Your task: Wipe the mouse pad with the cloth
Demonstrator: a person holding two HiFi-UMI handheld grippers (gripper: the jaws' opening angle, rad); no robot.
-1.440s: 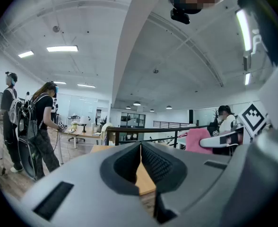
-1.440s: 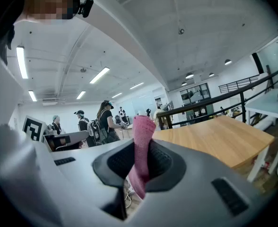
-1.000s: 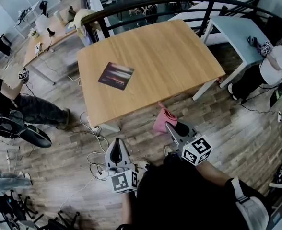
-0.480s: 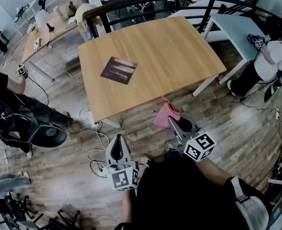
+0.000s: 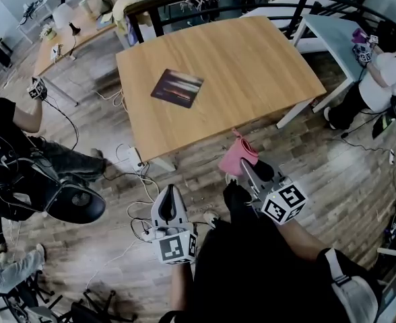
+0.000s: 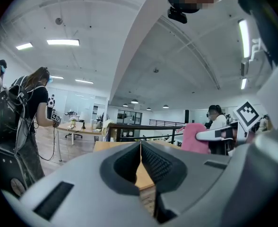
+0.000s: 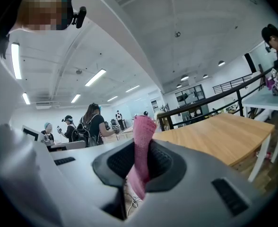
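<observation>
**A:** quick one, where's the mouse pad [image 5: 177,88] sitting?

**B:** it's flat on the wooden surface [image 5: 252,66], in the left half. It's closer to the left edge than the middle, roughly halfway between the far and near edges. Nothing's touching it.

**A:** and the cloth?

**B:** the pink cloth [image 5: 237,156] is pinched in the right gripper [image 5: 244,164]. In the right gripper view the jaws are clamped on a bunched fold, with the top poking up above them and the rest dangling below. It's off the surface, just short of the near edge, over the floor [image 5: 359,180].

**A:** left one holding anything?

**B:** nope, the left gripper [image 5: 169,190] has its jaws pressed together with nothing between them. It's over the floor too, further back from the near edge and well apart from the pad.
</observation>
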